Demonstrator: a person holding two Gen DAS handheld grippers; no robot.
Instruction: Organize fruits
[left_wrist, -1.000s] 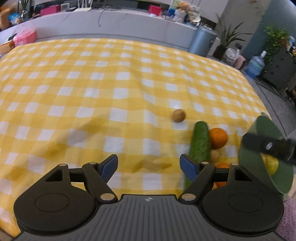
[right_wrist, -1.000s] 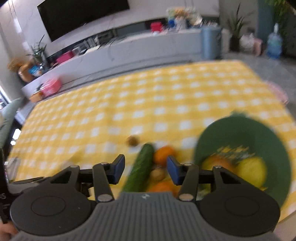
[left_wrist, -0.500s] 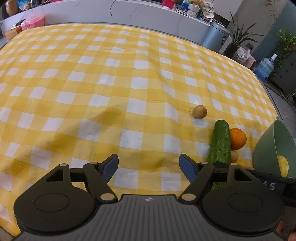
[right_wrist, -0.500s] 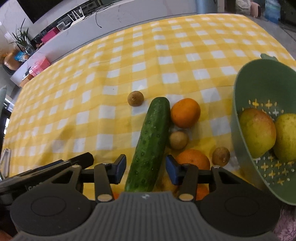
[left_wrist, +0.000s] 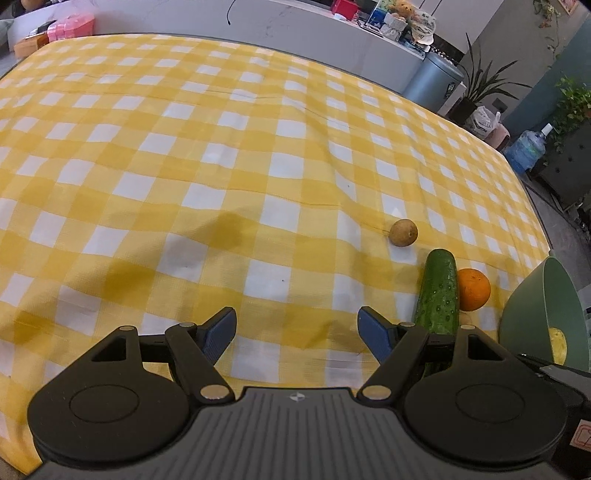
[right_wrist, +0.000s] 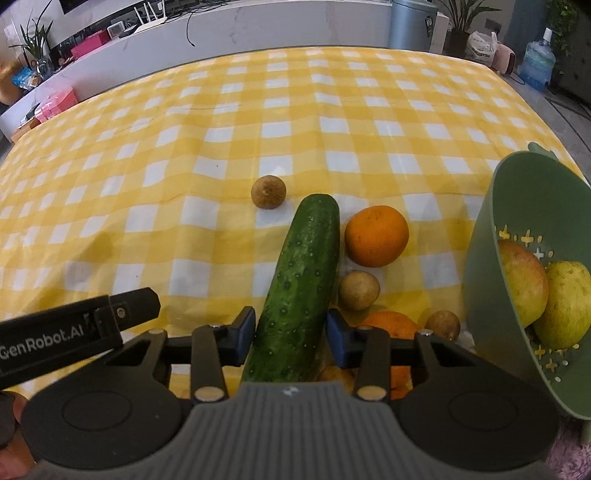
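A green cucumber (right_wrist: 301, 284) lies on the yellow checked cloth. My right gripper (right_wrist: 291, 334) is open, its jaws on either side of the cucumber's near end with small gaps. An orange (right_wrist: 376, 236) sits right of the cucumber. A second orange (right_wrist: 391, 325) and small brown fruits (right_wrist: 359, 290) lie nearer. Another brown fruit (right_wrist: 268, 192) lies beyond. A green colander (right_wrist: 491, 229) at the right, tipped, holds two yellowish fruits (right_wrist: 567, 304). My left gripper (left_wrist: 297, 334) is open and empty over bare cloth, left of the cucumber (left_wrist: 439, 291) and orange (left_wrist: 474, 289).
The left gripper's body (right_wrist: 70, 328) shows at the lower left of the right wrist view. The table's right edge (left_wrist: 535, 218) is close to the colander (left_wrist: 543, 306). A grey counter with clutter runs behind the table. Open cloth stretches to the left and back.
My right gripper has moved forward and down, so its jaws now flank the cucumber's near end. My left gripper has drifted slightly left and lower. The fruits have not moved.
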